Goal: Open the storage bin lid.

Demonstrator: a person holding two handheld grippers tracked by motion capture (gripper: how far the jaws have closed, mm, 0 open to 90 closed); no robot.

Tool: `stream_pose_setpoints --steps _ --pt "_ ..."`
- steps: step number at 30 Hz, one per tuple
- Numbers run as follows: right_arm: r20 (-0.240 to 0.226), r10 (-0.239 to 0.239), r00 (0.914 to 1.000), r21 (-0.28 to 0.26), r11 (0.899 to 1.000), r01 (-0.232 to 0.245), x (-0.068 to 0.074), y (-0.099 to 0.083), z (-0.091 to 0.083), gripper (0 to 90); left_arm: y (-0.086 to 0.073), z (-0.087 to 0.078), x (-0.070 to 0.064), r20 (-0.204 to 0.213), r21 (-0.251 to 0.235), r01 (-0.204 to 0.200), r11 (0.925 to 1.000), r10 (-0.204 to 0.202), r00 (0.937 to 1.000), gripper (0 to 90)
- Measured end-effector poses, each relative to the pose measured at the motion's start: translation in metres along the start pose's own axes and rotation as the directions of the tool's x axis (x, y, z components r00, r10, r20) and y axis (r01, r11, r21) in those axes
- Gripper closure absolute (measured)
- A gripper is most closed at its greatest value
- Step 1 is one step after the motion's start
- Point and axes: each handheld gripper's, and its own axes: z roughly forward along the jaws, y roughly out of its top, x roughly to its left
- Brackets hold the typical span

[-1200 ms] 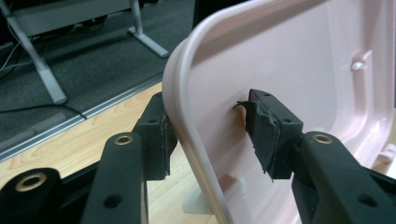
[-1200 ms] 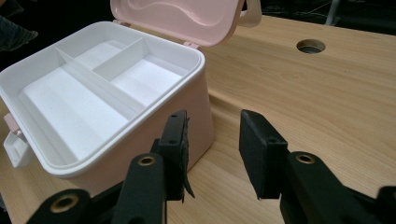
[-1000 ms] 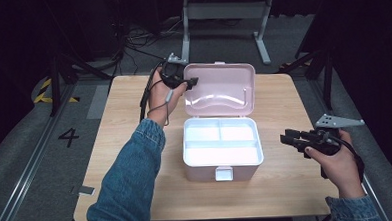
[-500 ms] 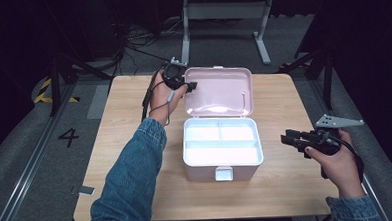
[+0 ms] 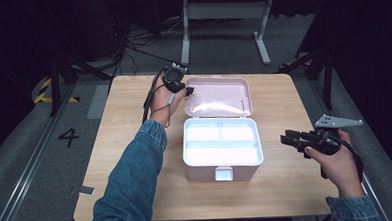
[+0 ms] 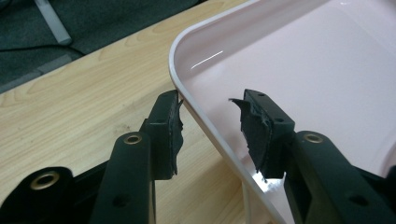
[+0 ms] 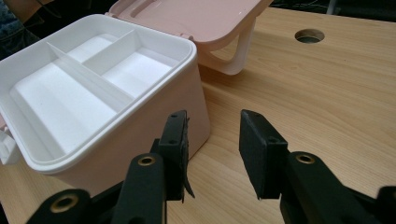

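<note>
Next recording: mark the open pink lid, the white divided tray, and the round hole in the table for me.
Pink lid [image 5: 218, 96], high view: middle of its inner face.
White divided tray [image 7: 70, 95], right gripper view: floor of the long compartment.
Round hole [image 7: 309, 35], right gripper view: centre of the opening in the tabletop.

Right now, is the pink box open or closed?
Open. The box has its lid flipped back flat on the table, and the white tray inside looks empty.

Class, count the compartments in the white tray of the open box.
3: two small compartments side by side at the back, left and right, and one long compartment across the front. All look empty.
</note>
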Motion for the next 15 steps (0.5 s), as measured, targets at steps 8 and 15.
stream_pose_setpoints --steps 8,15 --pt "-0.002 -0.003 1.0000 0.003 1.000 0.003 0.0001 -0.0004 0.0007 63.2 -0.0035 0.0088 0.0008 -0.002 0.044 0.000 0.9990 0.000 1.0000 58.0" --pt "-0.003 0.000 1.0000 -0.002 1.000 0.000 0.0009 0.0002 -0.0008 62.2 -0.0070 0.0010 0.0031 0.020 -0.004 0.033 0.9995 -0.032 0.9993 53.6"
